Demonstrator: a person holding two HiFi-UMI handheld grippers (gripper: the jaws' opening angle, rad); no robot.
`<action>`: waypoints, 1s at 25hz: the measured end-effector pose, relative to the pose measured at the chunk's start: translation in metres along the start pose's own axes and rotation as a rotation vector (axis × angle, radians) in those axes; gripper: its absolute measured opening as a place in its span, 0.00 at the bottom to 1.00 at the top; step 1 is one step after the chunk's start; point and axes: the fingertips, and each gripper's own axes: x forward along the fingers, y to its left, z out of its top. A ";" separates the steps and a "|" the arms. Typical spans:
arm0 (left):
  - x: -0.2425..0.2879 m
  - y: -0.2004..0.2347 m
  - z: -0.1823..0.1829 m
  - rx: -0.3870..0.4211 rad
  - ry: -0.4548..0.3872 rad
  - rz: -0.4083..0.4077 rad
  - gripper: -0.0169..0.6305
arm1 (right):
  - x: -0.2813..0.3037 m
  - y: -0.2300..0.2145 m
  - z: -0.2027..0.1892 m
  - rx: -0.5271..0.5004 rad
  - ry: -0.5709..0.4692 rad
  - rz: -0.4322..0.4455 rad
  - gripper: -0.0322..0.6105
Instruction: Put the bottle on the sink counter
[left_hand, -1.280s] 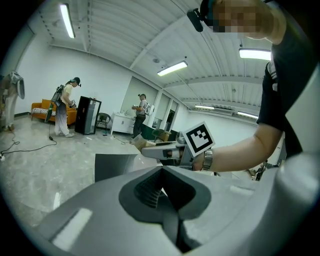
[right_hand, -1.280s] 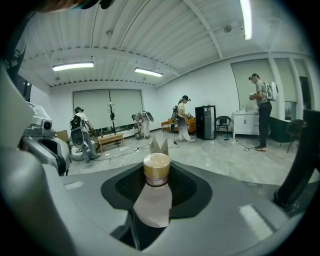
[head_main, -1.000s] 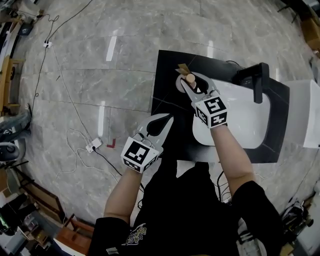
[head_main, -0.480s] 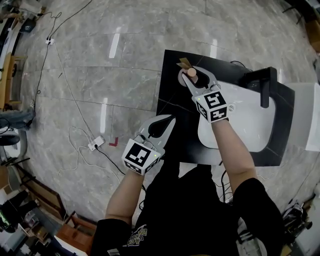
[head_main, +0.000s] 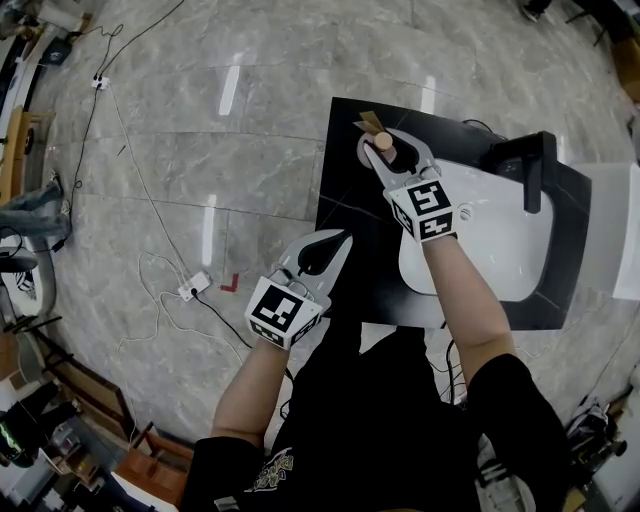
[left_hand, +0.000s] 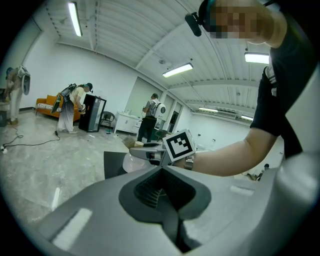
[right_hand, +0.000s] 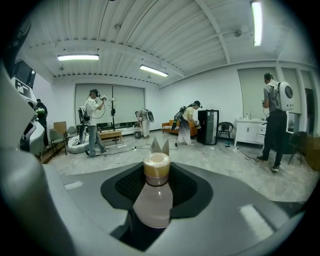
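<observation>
- Two grippers are in your hands, both over the black counter (head_main: 350, 275).
- Your right gripper (head_main: 385, 152) is clamped on the bottle (right_hand: 153, 197) at its neck; the tan cap (right_hand: 156, 166) stands up between the jaws.
- The bottle is upright at the counter's far left corner, left of the white basin (head_main: 490, 240); whether its base touches the top cannot be told.
- A tan card (head_main: 368, 122) lies just beyond it, at the far edge.
- Your left gripper (head_main: 340, 240) has its jaws pressed together with nothing between them, tips over the left edge, toward the near left corner.
- The faucet (head_main: 535, 165) stands toward the far right corner, beyond the basin.
</observation>
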 end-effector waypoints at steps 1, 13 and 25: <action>-0.001 -0.001 0.000 0.000 -0.001 0.000 0.03 | 0.000 0.000 -0.001 0.006 0.003 0.001 0.32; -0.003 -0.037 0.010 0.022 -0.014 -0.018 0.03 | -0.080 -0.009 0.004 0.132 -0.034 -0.039 0.20; 0.013 -0.117 0.025 0.000 -0.029 0.021 0.03 | -0.249 -0.028 0.015 0.320 -0.092 -0.052 0.09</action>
